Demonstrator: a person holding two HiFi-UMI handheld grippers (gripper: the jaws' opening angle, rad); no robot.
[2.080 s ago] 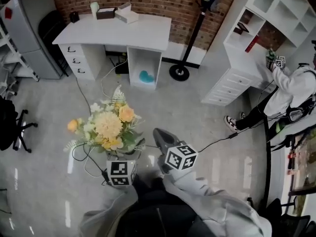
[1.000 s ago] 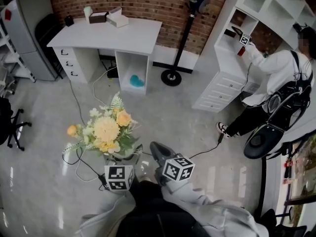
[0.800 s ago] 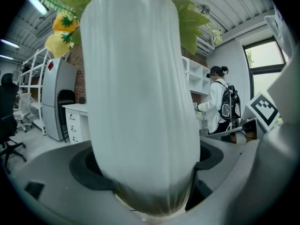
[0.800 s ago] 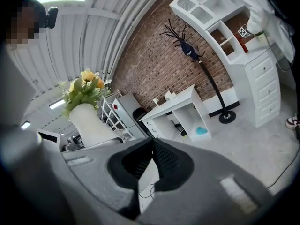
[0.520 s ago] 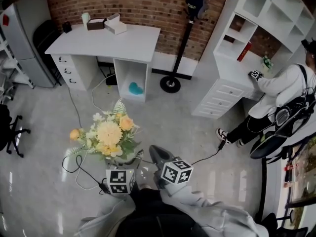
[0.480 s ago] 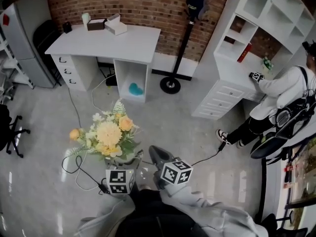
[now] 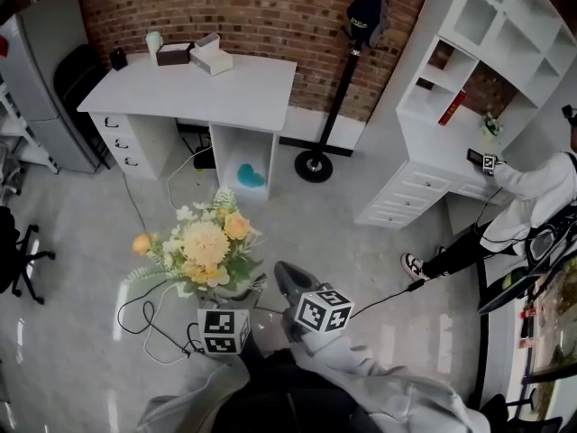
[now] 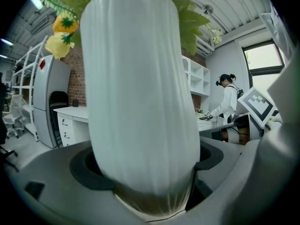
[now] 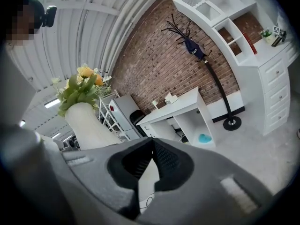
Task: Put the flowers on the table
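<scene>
The left gripper's (image 8: 143,184) jaws are clamped on the lower part of a white ribbed vase (image 8: 136,88), one pad pressed to each side, and the vase stands upright between them. Out of its mouth rises the bunch of flowers (image 7: 206,246): a large pale yellow bloom in the middle, orange and small white ones round it, with green leaves spreading out. The right gripper's (image 9: 151,146) jaws are pressed together, their tips touching, with nothing between them. In the head view it sits just beside the vase on the right, its marker cube (image 7: 321,308) next to the left gripper's marker cube (image 7: 223,330).

Both grippers are held in front of the person's grey sleeves (image 7: 379,377), over a glossy grey floor (image 7: 81,332) where a dark cable (image 7: 149,318) lies in loops. The vase and flowers are in the air, well apart from the white desk (image 7: 194,88), which stands against the brick wall (image 7: 261,7). At the desk's far left end there are a tissue box (image 7: 212,59), a dark box (image 7: 171,54) and a pale cup (image 7: 153,41); most of its top is bare. A blue object (image 7: 251,177) lies in its open compartment. A black coat stand (image 7: 338,88) stands to the right of the desk, then a white shelf unit with drawers (image 7: 424,165), where another person (image 7: 541,201) reaches toward its counter. A grey refrigerator (image 7: 41,70) stands at the far left
</scene>
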